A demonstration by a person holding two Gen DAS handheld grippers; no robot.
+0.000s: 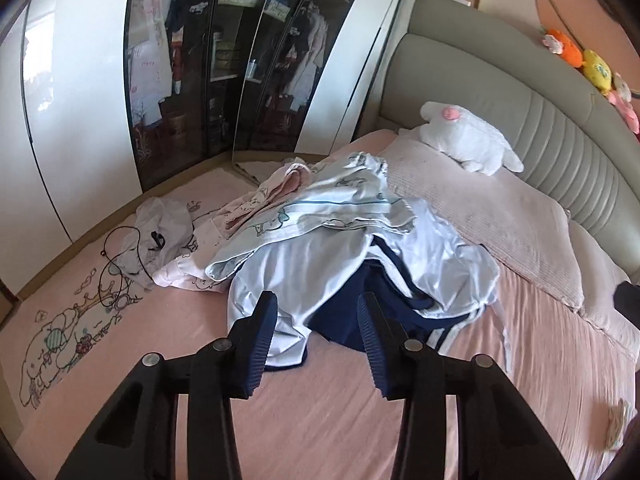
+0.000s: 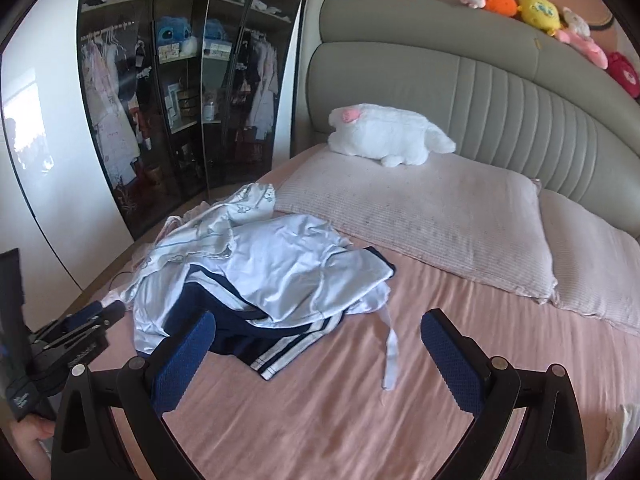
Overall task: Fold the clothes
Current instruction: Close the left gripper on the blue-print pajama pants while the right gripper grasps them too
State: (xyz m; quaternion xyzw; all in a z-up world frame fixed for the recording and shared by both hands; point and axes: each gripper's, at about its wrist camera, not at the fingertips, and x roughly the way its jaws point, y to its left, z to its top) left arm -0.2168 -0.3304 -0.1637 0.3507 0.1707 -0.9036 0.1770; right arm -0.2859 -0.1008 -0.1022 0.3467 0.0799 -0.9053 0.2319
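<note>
A heap of clothes lies on the pink bed sheet (image 1: 320, 400). On top nearest me is a white top with navy striped trim (image 1: 304, 276), crumpled over a navy part (image 1: 344, 320). Behind it lie light-blue printed pyjamas (image 1: 328, 204) and a pink garment (image 1: 288, 180). My left gripper (image 1: 317, 302) is open just short of the white top's hem, holding nothing. My right gripper (image 2: 318, 320) is open wide over the sheet, in front of the same top (image 2: 288, 264) and its loose white strap (image 2: 390, 356). The left gripper (image 2: 102, 311) shows at the left of the right wrist view.
A grey-white garment (image 1: 164, 224) with a black cord (image 1: 120, 256) lies at the bed's left. Two pink pillows (image 2: 420, 216) and a white plush toy (image 2: 384, 136) sit by the grey headboard (image 2: 480, 92). A glass-door wardrobe (image 2: 180, 92) stands behind, with plush toys (image 2: 536, 8) above.
</note>
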